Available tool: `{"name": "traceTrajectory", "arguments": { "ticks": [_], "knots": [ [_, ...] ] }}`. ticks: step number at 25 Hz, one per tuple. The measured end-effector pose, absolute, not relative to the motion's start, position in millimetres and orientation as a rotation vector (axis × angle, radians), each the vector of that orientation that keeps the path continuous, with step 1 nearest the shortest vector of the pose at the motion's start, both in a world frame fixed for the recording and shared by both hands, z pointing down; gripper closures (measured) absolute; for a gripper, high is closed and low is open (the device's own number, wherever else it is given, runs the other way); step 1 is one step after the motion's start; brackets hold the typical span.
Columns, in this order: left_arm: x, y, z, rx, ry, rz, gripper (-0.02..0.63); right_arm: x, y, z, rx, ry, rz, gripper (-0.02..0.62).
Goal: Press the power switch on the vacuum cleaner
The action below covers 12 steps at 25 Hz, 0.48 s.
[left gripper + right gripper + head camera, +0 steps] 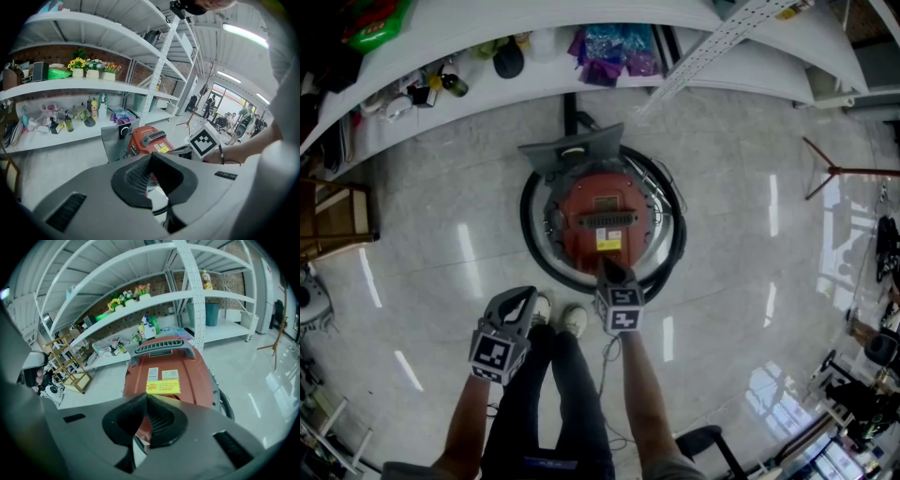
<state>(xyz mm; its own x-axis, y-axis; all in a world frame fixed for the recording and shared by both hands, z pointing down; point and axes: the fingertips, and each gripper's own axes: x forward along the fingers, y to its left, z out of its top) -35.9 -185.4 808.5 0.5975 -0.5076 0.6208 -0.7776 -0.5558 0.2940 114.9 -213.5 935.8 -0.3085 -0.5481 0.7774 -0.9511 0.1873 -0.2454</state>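
The vacuum cleaner (pixel 598 217) is a round canister with a red top, a grey handle and a yellow label (pixel 163 387), and it stands on the floor with a black hose coiled round it. My right gripper (pixel 608 266) is shut, and its tips sit at the near edge of the red top, just below the label. The right gripper view shows the jaws (pixel 146 398) closed over that lid. My left gripper (pixel 524 296) is shut with nothing in it and hangs back by the person's shoes, apart from the vacuum cleaner (pixel 147 139). I cannot make out the power switch.
A grey floor nozzle (pixel 572 150) lies behind the canister. White shelving (pixel 487 56) with bottles and bags curves along the back. A wooden rack (pixel 337 220) stands at the left, a tripod stand (pixel 839 171) at the right, and a chair base (pixel 708 441) near the right arm.
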Motion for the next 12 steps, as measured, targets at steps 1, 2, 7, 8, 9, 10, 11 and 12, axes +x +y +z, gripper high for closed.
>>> {"name": "traceTrajectory", "arguments": {
  "ticks": [1, 2, 7, 8, 9, 10, 11, 12],
  "knots": [
    [-36.1, -185.1, 808.6, 2.272, -1.015, 0.644, 0.598, 112.7, -215.1, 934.7, 1.397, -1.939, 0.974, 0.583],
    [-36.2, -184.7, 808.4, 2.269, -1.015, 0.643, 0.598, 110.3, -217.0, 932.2, 1.396, -1.938, 0.955, 0.583],
    [-41.8, -187.0, 806.8, 2.267, -1.021, 0.65, 0.598, 107.8, -222.3, 925.6, 1.424, -1.93, 0.952, 0.583],
    [-43.1, -187.5, 806.8, 2.261, -1.024, 0.648, 0.598, 107.6, -222.2, 925.8, 1.426, -1.931, 0.966, 0.583],
    [-43.7, -187.7, 807.1, 2.259, -1.026, 0.647, 0.598, 107.3, -222.0, 926.1, 1.427, -1.933, 0.974, 0.583],
    [-43.9, -187.5, 807.6, 2.266, -1.024, 0.648, 0.598, 107.0, -221.6, 926.8, 1.427, -1.936, 0.977, 0.583],
    [-43.5, -187.0, 808.4, 2.277, -1.019, 0.648, 0.598, 106.9, -220.9, 927.9, 1.427, -1.937, 0.978, 0.583],
    [-42.9, -186.4, 808.9, 2.287, -1.014, 0.649, 0.598, 106.8, -220.4, 929.0, 1.428, -1.937, 0.983, 0.583]
  ]
}}
